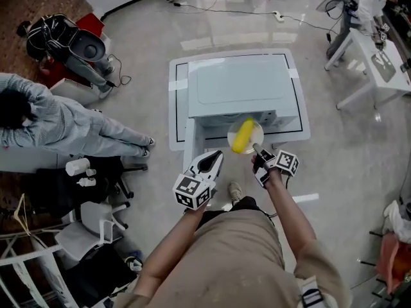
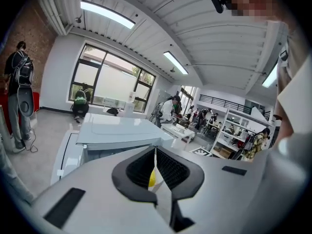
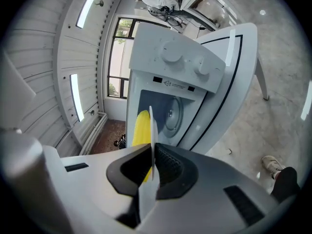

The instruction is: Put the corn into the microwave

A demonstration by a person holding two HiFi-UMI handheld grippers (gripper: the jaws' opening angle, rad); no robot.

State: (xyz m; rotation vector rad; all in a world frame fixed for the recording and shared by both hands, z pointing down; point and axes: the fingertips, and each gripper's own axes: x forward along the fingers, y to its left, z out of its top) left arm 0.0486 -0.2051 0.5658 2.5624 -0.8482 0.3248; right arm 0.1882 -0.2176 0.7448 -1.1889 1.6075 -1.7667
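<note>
The person is standing in front of the microwave and holding a plate with the corn lying on it. The step in hand looks like the carry to the oven, with the insertion not yet done.

The right gripper is clamping the plate's near rim. In the right gripper view the rim is standing edge-on between the pressed pads, and the corn is lying on the plate's face just beyond the jaws. The left gripper is hovering just beside the plate's left edge. Its jaws are drawn together on nothing, and only a sliver of yellow is showing through the slit between them.

The oven's front is standing open and the cavity is facing the plate, which is hanging at the mouth, not inside.

The next move is probably calling for a level plate, so the corn is not rolling off. It then means pushing straight in through the opening, setting the plate on the cavity floor, and only then parting the right jaws and pulling back.
</note>
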